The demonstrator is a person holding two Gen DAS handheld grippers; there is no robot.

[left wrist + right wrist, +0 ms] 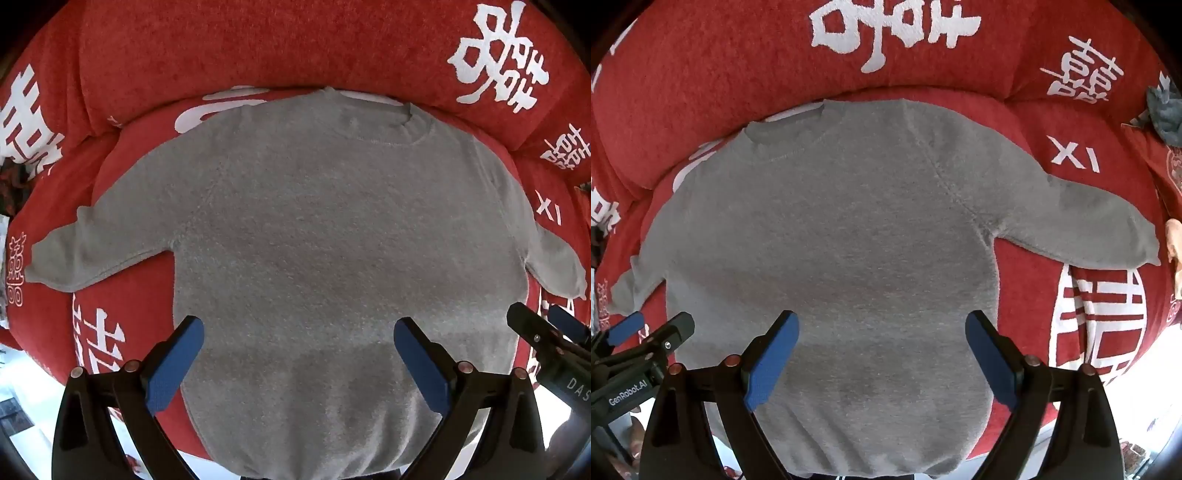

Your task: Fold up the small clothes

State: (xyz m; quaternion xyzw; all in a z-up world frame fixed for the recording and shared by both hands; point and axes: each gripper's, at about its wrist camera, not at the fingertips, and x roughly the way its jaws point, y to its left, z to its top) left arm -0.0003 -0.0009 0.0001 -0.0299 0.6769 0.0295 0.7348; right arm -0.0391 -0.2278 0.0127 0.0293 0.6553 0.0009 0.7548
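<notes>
A small grey sweater [325,236] lies flat on a red sofa seat, neck away from me, both sleeves spread out to the sides. It also shows in the right wrist view [831,229]. My left gripper [295,328] is open and empty, hovering above the sweater's lower left body. My right gripper [882,321] is open and empty above the lower right body. The right gripper shows at the right edge of the left view [546,332]. The left gripper shows at the left edge of the right view [646,332]. The hem hangs at the seat's front edge.
The red sofa cover [258,48] carries white characters; its backrest rises behind the sweater. A grey cloth [1165,110] lies at the far right on the sofa. Pale floor [29,406] shows below the seat's front edge.
</notes>
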